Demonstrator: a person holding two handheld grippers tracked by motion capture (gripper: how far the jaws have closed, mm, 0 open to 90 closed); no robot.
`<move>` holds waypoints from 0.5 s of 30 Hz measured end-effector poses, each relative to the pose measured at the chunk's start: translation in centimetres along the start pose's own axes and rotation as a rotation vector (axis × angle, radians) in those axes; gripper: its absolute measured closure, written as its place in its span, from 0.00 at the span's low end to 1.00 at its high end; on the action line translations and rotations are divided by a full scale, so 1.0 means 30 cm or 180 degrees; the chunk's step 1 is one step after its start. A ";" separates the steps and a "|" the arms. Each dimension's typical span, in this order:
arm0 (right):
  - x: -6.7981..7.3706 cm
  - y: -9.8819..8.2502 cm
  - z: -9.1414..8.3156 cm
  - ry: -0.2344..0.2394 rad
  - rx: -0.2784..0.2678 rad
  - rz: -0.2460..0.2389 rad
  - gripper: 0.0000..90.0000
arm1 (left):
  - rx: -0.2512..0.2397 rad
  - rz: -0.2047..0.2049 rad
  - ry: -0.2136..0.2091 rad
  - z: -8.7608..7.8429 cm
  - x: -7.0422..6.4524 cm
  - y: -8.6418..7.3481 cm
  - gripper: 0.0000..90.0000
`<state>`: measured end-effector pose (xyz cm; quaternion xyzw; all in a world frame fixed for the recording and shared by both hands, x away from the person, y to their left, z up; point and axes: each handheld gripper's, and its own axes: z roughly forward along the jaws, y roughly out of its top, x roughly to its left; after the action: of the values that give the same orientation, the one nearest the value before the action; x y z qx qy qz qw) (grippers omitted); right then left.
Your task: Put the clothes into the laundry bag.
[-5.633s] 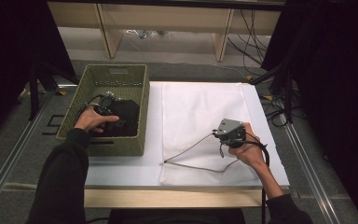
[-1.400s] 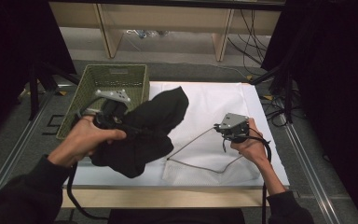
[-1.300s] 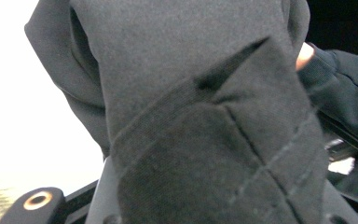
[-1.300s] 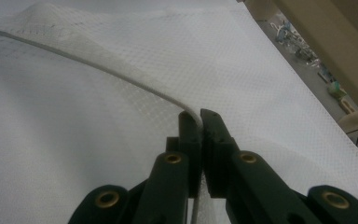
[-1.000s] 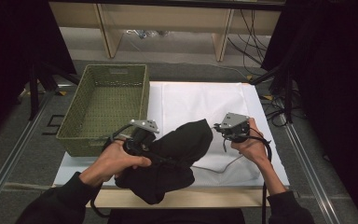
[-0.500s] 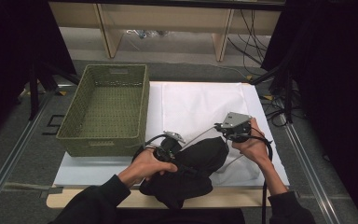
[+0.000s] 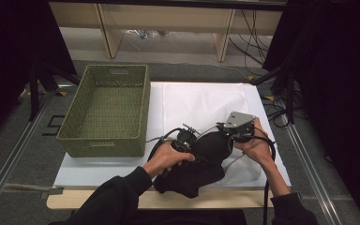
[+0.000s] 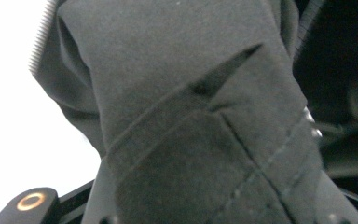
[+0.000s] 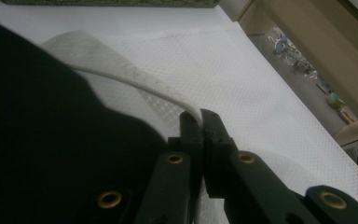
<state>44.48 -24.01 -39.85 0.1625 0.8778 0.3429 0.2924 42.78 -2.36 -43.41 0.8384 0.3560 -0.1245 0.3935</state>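
A black garment (image 7: pixel 194 171) lies bunched at the table's front middle, partly over the white mesh bag (image 7: pixel 201 101). My left gripper (image 7: pixel 192 142) is shut on the garment, and its jaws have just been opening a little with the cloth still between them. In the left gripper view the dark cloth (image 8: pixel 191 116) drapes over the jaws and hides them. To the garment's right, my right gripper (image 7: pixel 225 130) is shut on the bag's white corded edge (image 9: pixel 135 81). In the right gripper view that gripper (image 9: pixel 199 116) pinches the cord, with the garment (image 9: pixel 37 140) close on the left.
A green woven basket (image 7: pixel 105 110) stands at the table's left on the white mat (image 7: pixel 98 168). Wooden shelf legs (image 7: pixel 108 23) stand beyond the far edge. Cables (image 7: pixel 281 101) trail off the right side.
The left hand lifted the black garment out of the basket and carried it right and down to the bag beside the right gripper. The right gripper has stayed in place on the cord.
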 end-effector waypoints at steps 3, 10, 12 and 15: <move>0.002 0.007 0.000 -0.0013 -0.0026 -0.0014 1.00 | -0.0029 0.0102 0.0246 0.010 0.012 0.027 0.61; 0.015 0.006 0.007 0.0040 0.0017 -0.0022 1.00 | -0.0131 -0.0118 0.0437 0.065 0.070 0.052 0.45; 0.013 0.004 0.010 0.0044 0.0013 -0.0062 1.00 | -0.0229 -0.0174 0.0428 0.065 0.068 0.054 0.41; 0.017 -0.005 0.014 0.0055 0.0049 0.0025 1.00 | -0.0315 -0.0151 0.0397 0.035 0.051 0.062 0.24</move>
<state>44.33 -23.67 -40.40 0.1653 0.8823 0.3387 0.2821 45.24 -3.20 -43.79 0.8154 0.4052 -0.0636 0.4085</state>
